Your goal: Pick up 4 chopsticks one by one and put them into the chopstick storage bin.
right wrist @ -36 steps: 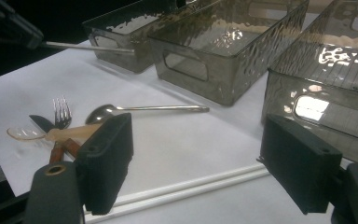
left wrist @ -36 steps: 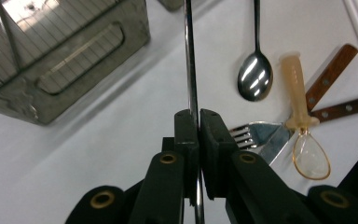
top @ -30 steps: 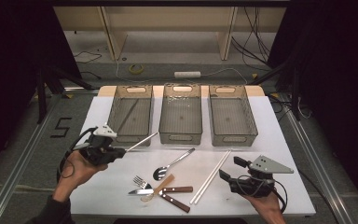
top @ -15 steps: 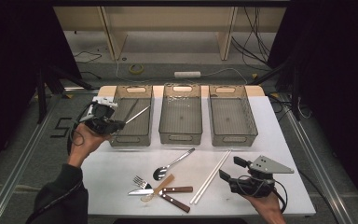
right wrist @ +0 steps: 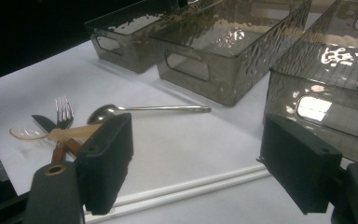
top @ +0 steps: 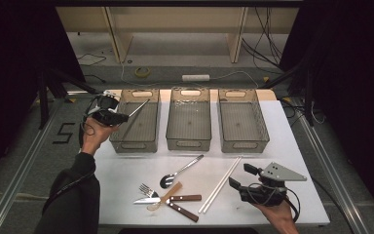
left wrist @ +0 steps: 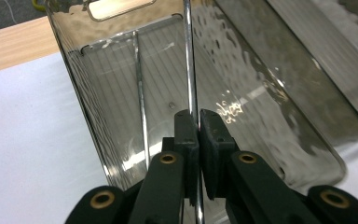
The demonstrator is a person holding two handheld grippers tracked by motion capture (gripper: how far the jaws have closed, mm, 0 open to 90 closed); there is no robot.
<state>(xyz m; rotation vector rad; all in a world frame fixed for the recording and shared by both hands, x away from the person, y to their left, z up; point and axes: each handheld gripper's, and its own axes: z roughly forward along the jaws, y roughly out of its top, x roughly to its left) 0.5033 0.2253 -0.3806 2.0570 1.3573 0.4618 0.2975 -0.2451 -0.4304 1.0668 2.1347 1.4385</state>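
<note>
Metal rod (left wrist: pixel 189 60) runs out of frame top & bottom in left gripper view, so both ends unseen. Knife/fork handles (right wrist: pixel 61 148) hidden behind right gripper's finger (right wrist: pixel 106 161); white sticks (right wrist: pixel 191 186) cut off at lower left there.

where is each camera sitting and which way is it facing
High view: above the person's side, looking forward and down on the white table; both forearms and hands enter from below.
Left gripper view: on the left gripper, looking into the left smoky clear plastic bin along jaws shut on a thin metal rod.
Right gripper view: on the open right gripper, looking low across the table.
Shared: high and right views both show the steel spoon.
</note>
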